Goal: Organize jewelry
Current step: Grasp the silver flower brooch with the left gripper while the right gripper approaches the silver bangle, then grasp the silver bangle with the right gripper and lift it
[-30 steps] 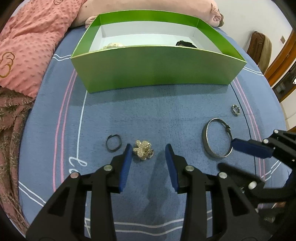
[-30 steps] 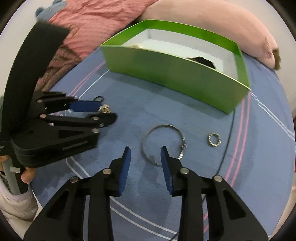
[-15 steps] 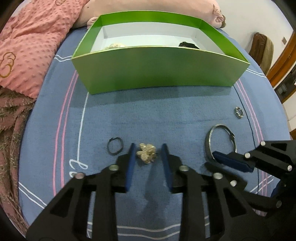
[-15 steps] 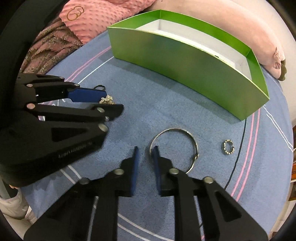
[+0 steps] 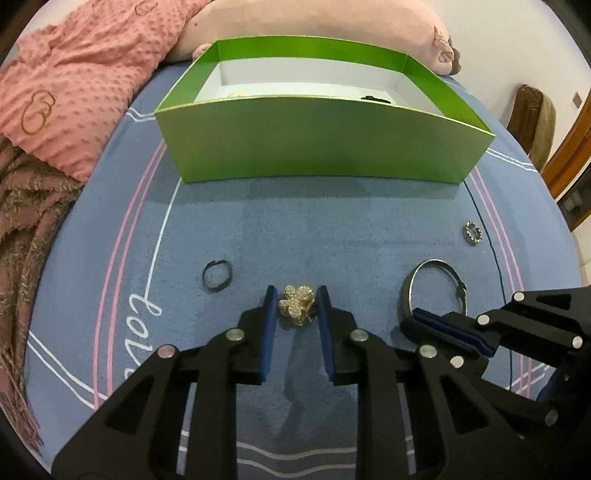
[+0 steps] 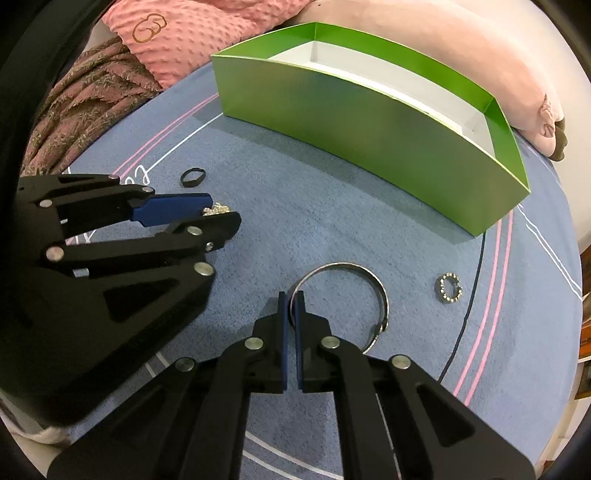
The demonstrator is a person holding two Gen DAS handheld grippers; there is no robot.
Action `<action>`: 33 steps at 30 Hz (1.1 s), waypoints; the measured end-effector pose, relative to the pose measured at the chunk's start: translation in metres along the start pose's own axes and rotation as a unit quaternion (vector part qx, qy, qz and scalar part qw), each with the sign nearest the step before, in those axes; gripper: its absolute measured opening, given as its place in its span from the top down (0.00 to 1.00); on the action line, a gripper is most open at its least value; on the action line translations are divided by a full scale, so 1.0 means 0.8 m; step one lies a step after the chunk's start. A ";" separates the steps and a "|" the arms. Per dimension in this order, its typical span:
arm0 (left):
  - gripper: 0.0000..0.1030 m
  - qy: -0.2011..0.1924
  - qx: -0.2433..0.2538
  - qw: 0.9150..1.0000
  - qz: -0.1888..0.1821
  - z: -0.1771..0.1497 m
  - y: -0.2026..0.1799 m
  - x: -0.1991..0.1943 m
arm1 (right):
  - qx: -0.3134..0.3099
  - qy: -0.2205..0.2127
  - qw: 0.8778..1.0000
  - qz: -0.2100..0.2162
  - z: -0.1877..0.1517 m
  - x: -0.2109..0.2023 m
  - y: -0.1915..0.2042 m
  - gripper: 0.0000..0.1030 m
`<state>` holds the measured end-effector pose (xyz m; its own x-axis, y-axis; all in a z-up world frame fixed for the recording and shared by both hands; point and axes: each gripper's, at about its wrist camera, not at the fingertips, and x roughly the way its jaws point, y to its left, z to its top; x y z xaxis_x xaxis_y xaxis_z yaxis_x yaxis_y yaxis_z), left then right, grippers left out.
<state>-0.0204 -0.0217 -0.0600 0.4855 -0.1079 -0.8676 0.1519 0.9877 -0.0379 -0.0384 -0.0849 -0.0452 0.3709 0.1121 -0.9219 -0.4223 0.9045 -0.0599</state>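
Observation:
A gold-and-pearl flower cluster (image 5: pixel 297 305) lies on the blue bedspread (image 5: pixel 332 229). My left gripper (image 5: pixel 296 293) is shut on it, one blue pad against each side. In the right wrist view the left gripper (image 6: pixel 219 212) shows pearls (image 6: pixel 218 209) between its tips. My right gripper (image 6: pixel 291 297) is shut on the near-left rim of a silver bangle (image 6: pixel 380 291), which lies flat. From the left wrist view, that gripper (image 5: pixel 412 319) sits at the bangle's (image 5: pixel 432 263) lower edge. A black ring (image 5: pixel 218 276) and a small sparkly ring (image 5: pixel 473 232) lie loose.
An open green box (image 5: pixel 325 140) stands behind the jewelry; a pale item and a dark item peek over its wall. A pink blanket (image 5: pixel 74 74), a brown throw (image 5: pixel 26 206) and a pink pillow (image 5: pixel 332 18) border the bedspread. A chair (image 5: pixel 532 110) stands at far right.
Both grippers have closed: the left around the pearl cluster, the right onto the bangle's rim. Both have edged forward a little toward their pieces.

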 end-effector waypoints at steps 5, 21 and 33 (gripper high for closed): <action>0.78 0.002 0.006 1.000 -0.004 -0.004 -0.001 0.000 | 0.009 0.000 1.000 0.010 -0.001 -0.001 -0.007 0.97; 0.74 -0.002 0.008 1.000 -0.008 -0.004 0.000 0.000 | 0.012 -0.009 1.000 0.008 -0.001 -0.003 -0.006 0.90; 0.79 -0.012 -0.003 1.000 -0.012 -0.005 0.005 -0.003 | 0.026 -0.019 0.999 0.000 -0.007 -0.008 -0.012 0.97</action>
<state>-0.0244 -0.0173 -0.0596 0.5029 -0.1343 -0.8538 0.1581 0.9855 -0.0619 -0.0412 -0.0970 -0.0407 0.4020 0.1262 -0.9069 -0.3782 0.9249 -0.0390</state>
